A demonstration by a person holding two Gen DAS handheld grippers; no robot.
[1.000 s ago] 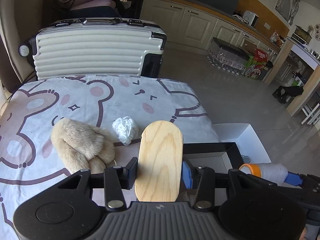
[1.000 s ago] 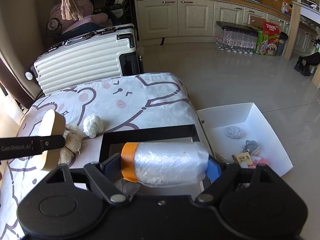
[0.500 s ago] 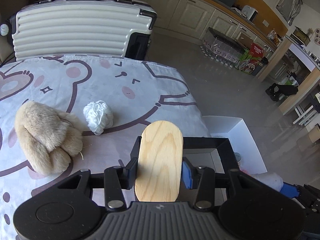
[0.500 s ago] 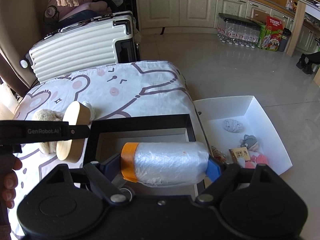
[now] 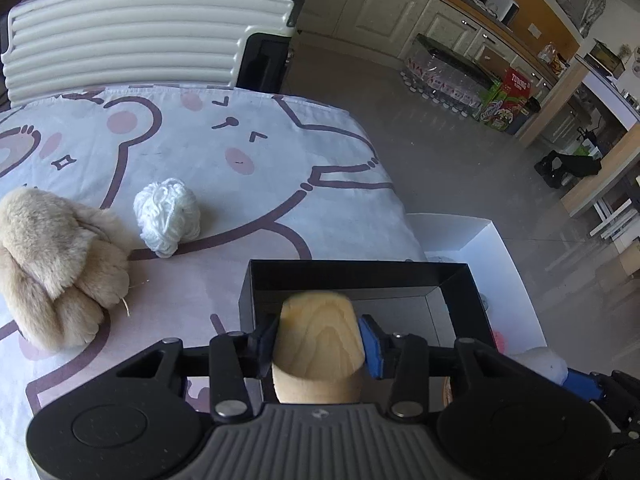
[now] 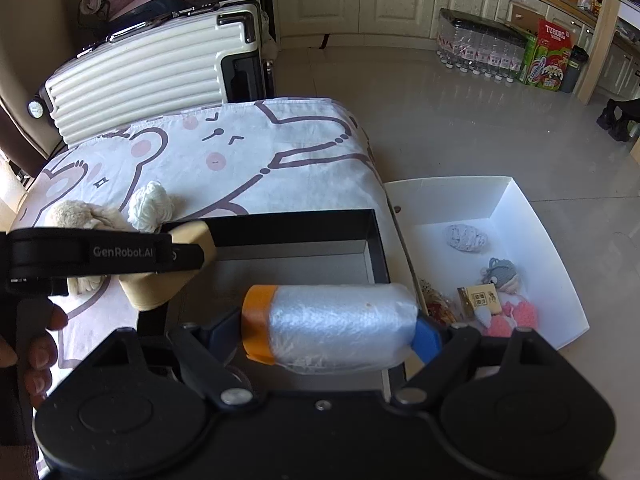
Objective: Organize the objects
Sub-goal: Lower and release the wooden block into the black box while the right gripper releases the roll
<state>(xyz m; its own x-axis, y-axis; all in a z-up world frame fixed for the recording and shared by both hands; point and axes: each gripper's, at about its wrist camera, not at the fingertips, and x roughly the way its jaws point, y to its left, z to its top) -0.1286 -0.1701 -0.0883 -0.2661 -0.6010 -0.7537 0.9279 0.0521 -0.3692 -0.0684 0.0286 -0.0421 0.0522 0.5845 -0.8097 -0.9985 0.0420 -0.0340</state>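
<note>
Two objects are being carried at once, one in each gripper, so that both can be dropped into the black box (image 6: 372, 236) in a single trip. The left gripper (image 5: 320, 338) is clenched on the wooden oval piece (image 5: 318, 344), gripped across its narrow sides and tipped forward over the near left part of the box, probably to let it slide in flat. The right gripper (image 6: 334, 328) is closed on the plastic film roll (image 6: 328, 328), pinched end to end so the soft wrap is not crushed, and it is held over the near edge of the box. On the bear-print sheet (image 5: 260, 140), to the left of the box, the plush toy (image 5: 56, 268) and white yarn ball (image 5: 166, 216) are left unsorted. Further right, on the floor, small items are kept in the white tray (image 6: 532, 220).
</note>
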